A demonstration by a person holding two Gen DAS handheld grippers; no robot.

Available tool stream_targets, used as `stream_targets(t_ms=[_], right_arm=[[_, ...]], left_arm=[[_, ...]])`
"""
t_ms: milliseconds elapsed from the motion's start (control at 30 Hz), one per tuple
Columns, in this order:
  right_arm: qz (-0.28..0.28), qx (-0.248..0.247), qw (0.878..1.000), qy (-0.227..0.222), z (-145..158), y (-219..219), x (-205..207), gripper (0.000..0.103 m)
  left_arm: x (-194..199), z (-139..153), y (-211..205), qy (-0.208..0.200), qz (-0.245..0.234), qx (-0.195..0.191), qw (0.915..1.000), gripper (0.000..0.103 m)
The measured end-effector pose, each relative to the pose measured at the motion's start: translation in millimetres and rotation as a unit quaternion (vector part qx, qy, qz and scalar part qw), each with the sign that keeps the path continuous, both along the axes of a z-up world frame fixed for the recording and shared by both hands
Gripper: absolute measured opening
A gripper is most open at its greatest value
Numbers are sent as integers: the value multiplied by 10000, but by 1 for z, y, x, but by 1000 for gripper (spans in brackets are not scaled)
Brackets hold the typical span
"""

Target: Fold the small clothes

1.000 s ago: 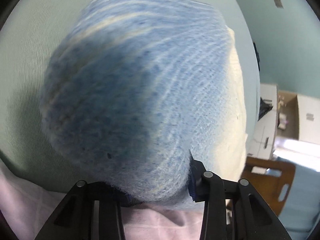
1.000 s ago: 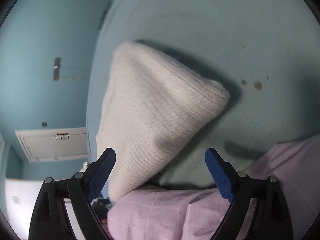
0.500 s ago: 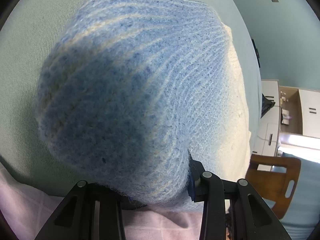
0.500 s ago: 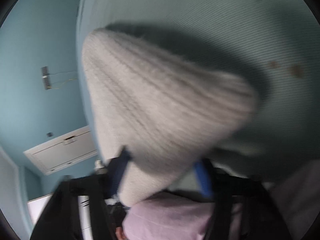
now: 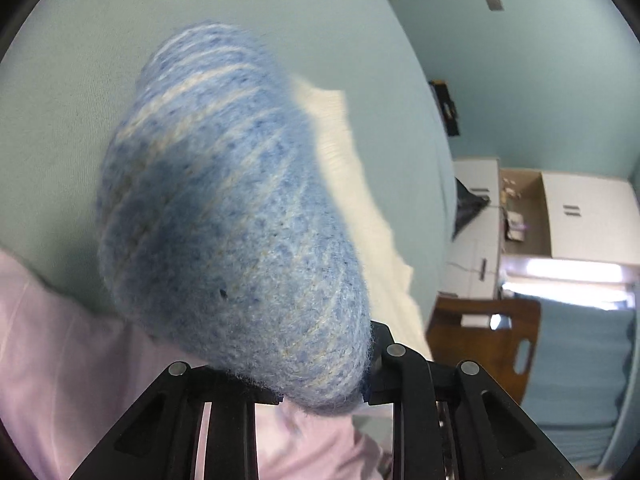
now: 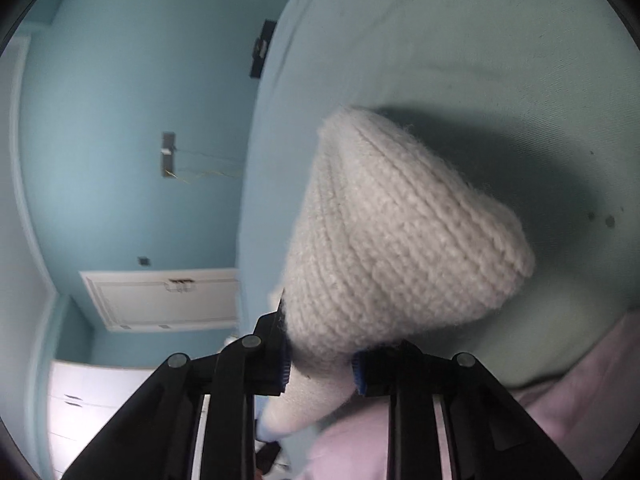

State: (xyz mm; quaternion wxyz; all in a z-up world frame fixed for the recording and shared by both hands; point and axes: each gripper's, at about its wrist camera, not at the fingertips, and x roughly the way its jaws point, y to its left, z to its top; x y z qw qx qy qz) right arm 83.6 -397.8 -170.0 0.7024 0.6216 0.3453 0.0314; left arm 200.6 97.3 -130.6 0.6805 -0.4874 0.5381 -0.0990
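Left gripper point(image 5: 324, 390) jaws just closed, pinching the fuzzy blue striped knit piece point(image 5: 236, 216); right gripper point(image 6: 320, 364), likewise just closed, clamps the cream ribbed knit piece point(image 6: 396, 236), possibly one garment, above the pale green sheet point(image 6: 500, 64).

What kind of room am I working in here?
Probably a bedroom or spare room at home: a bed-like surface under a pale green sheet, white cabinets, a wooden chair, teal walls.
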Motion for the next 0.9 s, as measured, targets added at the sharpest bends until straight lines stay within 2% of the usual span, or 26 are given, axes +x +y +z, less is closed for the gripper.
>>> stream_targets(t_ms=[133, 300, 367, 467, 533, 633, 700, 767, 800, 833, 867, 900], right_arm=[[-75, -20, 10000, 28, 17, -3, -32, 19], [-311, 240, 9989, 244, 14, 5, -51, 19], [-414, 349, 9979, 357, 9, 9, -34, 19], [-470, 224, 9973, 521, 12, 13, 1, 19], [-492, 375, 9960, 647, 12, 8, 11, 20], [-580, 410, 9932, 926, 20, -1, 41, 20], [-632, 472, 9907, 1113, 20, -8, 73, 21], [-732, 692, 9860, 1329, 9, -16, 116, 34], [-790, 765, 9851, 1322, 6, -21, 128, 39], [-857, 794, 9859, 1199, 1, -28, 147, 49], [-820, 704, 9884, 1065, 2, -34, 160, 60], [-754, 584, 9902, 1017, 4, -38, 168, 67]], left_arm=[[-29, 12, -4, -28, -125, -111, 9999, 24], [-48, 0, 6, 237, 98, -339, 9991, 24], [-35, -5, 7, 354, 152, -404, 9984, 24], [-7, -6, 15, 572, 120, -444, 9973, 24], [27, 3, 9, 551, 0, -337, 9979, 25], [85, 1, 0, 847, 36, -382, 9957, 26], [124, -13, 0, 1200, 212, -565, 9909, 32], [157, -32, 0, 1494, 445, -856, 9841, 49], [167, -35, -1, 1473, 699, -844, 9830, 52], [172, -29, 4, 1358, 895, -585, 9849, 60], [175, -18, 6, 1228, 980, -247, 9873, 74], [179, -4, 5, 979, 982, 136, 9902, 79]])
